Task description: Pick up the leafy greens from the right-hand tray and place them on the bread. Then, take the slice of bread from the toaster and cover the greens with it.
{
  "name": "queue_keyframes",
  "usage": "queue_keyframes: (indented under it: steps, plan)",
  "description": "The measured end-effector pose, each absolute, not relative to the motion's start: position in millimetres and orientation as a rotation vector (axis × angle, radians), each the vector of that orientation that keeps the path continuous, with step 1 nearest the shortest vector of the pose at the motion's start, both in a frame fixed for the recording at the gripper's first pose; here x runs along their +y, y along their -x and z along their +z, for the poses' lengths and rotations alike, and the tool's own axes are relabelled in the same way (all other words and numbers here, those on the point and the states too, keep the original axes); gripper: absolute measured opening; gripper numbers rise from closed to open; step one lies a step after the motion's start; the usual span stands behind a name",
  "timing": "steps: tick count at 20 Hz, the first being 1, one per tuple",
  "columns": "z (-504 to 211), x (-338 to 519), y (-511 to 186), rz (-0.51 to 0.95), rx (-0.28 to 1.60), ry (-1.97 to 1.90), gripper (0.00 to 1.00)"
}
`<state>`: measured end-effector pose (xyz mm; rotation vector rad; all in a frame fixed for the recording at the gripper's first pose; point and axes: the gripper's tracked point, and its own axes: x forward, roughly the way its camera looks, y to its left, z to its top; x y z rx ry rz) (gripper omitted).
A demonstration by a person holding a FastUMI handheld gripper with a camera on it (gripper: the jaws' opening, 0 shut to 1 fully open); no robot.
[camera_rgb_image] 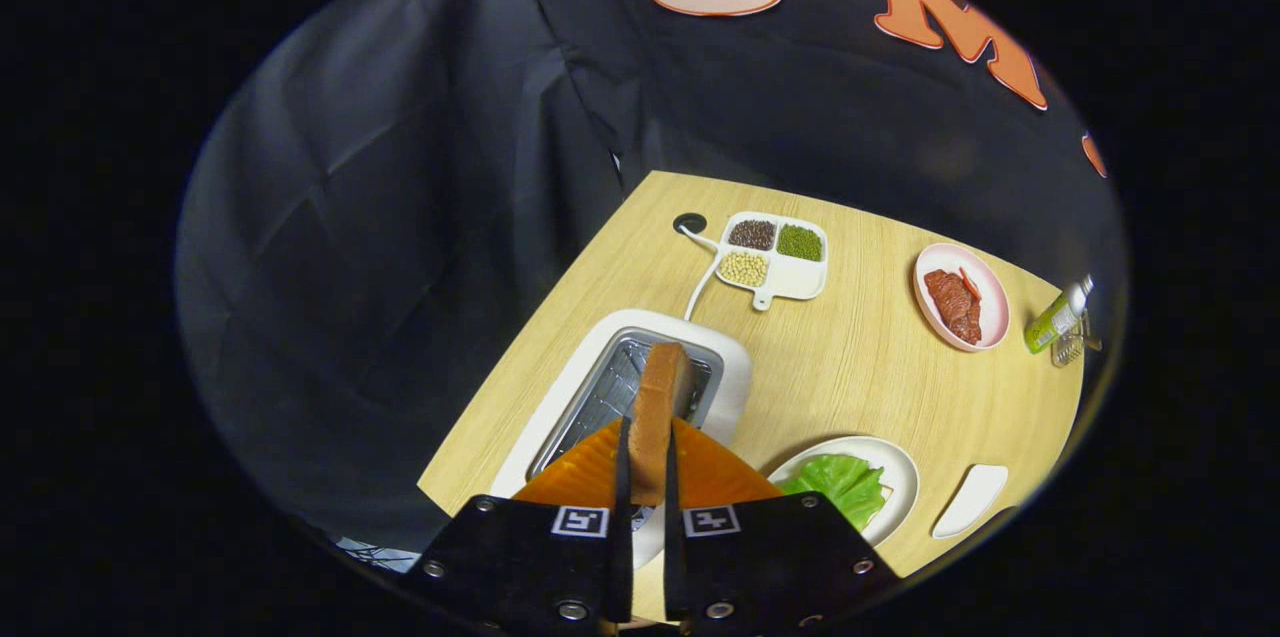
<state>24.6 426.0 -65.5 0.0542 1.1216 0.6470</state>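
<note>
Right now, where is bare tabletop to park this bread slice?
The jaws of the gripper are shut on the bread slice. Bare wood lies between the toaster, divided dish and pink plate. It is crowded near the greens plate.

**A:** What is the gripper (648, 462) doing?

**B:** Its jaws are squeezed on a slice of bread (658, 417), held on its edge over the toaster (640, 387) slot.

**A:** And the leafy greens (842, 485)?

**B:** They lie on a white plate (900, 477), just beside the toaster on the wooden surface (850, 367). I think there is bread under them, but I can't tell.

**A:** Farther back?

**B:** A tray of beans (775, 257) and a pink plate (990, 302) with meat (952, 304).
</note>
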Motion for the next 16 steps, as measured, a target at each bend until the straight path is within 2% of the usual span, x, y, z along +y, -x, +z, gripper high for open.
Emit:
queue_keyframes:
  steps: [8, 16]
  plan:
    - [-17, 375, -34, 0.700, 1.005, -0.248, 0.12]
    - [-38, 313, -29, 0.681, 1.011, -0.352, 0.12]
